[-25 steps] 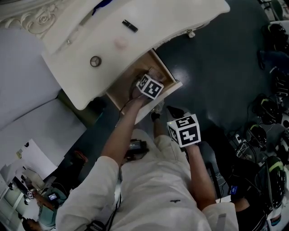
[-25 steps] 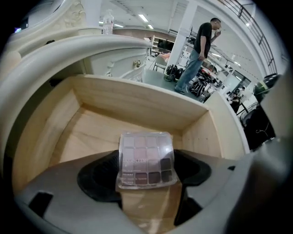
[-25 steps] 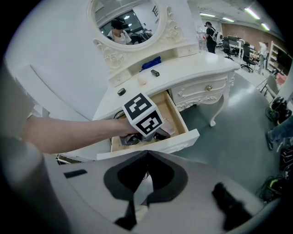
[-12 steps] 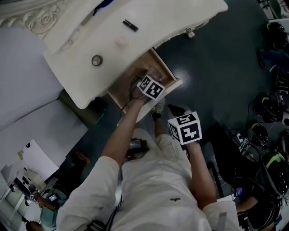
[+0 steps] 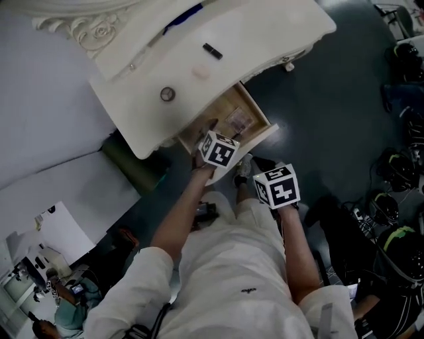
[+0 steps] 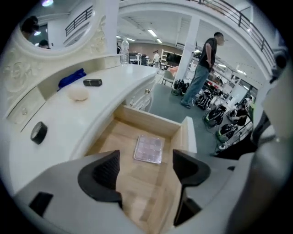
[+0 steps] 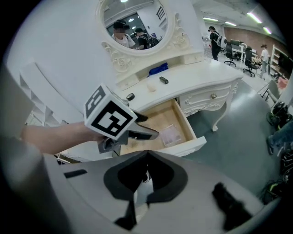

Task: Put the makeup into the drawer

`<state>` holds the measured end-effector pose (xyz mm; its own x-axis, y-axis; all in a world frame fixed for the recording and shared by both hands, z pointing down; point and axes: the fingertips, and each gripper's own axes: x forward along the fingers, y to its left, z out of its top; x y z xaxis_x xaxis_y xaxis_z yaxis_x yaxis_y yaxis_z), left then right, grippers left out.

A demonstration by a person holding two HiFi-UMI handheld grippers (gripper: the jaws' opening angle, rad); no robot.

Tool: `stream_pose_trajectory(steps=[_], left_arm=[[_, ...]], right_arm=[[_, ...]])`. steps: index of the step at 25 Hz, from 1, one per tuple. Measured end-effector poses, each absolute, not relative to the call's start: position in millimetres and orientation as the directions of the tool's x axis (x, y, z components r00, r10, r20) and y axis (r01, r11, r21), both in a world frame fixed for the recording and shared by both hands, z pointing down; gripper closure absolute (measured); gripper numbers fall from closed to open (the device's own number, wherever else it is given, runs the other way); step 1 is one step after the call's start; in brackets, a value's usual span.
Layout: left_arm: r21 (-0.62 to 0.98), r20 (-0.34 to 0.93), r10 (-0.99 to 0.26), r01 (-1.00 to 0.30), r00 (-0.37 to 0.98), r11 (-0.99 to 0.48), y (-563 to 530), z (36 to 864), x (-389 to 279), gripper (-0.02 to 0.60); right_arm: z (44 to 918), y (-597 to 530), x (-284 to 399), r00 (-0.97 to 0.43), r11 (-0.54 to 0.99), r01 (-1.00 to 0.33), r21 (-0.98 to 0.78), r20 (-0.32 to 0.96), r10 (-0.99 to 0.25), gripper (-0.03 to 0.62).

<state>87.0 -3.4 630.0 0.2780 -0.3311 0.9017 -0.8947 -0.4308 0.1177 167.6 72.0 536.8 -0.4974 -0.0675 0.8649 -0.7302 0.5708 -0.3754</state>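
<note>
A clear makeup palette (image 6: 149,149) lies flat on the wooden floor of the open drawer (image 6: 151,119) of a white vanity. My left gripper (image 6: 145,167) hangs above the drawer's near end, open, with nothing between its fingers; the palette sits beyond its tips. The head view shows the palette (image 5: 237,122) in the drawer (image 5: 262,136) and the left gripper (image 5: 207,132) over the drawer's left part. My right gripper (image 7: 146,157) is shut and empty, held back from the drawer's front; its marker cube (image 5: 277,187) is close to the person's body.
On the vanity top (image 5: 265,40) lie a small black tube (image 5: 212,51), a round compact (image 5: 167,95), a pale puff (image 5: 201,73) and a blue item (image 5: 182,16). An oval mirror (image 7: 132,20) stands behind. Dark bags (image 5: 397,165) sit on the floor at the right.
My left gripper has lifted up out of the drawer and come back toward the person, leaving the palette on the drawer floor. The right gripper has shifted only slightly.
</note>
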Motion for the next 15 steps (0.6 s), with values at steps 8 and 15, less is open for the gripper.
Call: stream_pose_trajectory(steps=[8, 15], left_arm=[[0.152, 0.856, -0.429, -0.933, 0.29, -0.327, 30, 557, 47, 0.387], [0.201, 0.809, -0.494, -0.94, 0.319, -0.277, 52, 516, 16, 0.551]], right_arm=[[516, 80, 127, -0.531, 0.619, -0.692, -0.372, 0.843, -0.087, 0.582], [501, 90, 101, -0.547, 0.606, -0.707, -0.364, 0.825, -0.141, 0.582]])
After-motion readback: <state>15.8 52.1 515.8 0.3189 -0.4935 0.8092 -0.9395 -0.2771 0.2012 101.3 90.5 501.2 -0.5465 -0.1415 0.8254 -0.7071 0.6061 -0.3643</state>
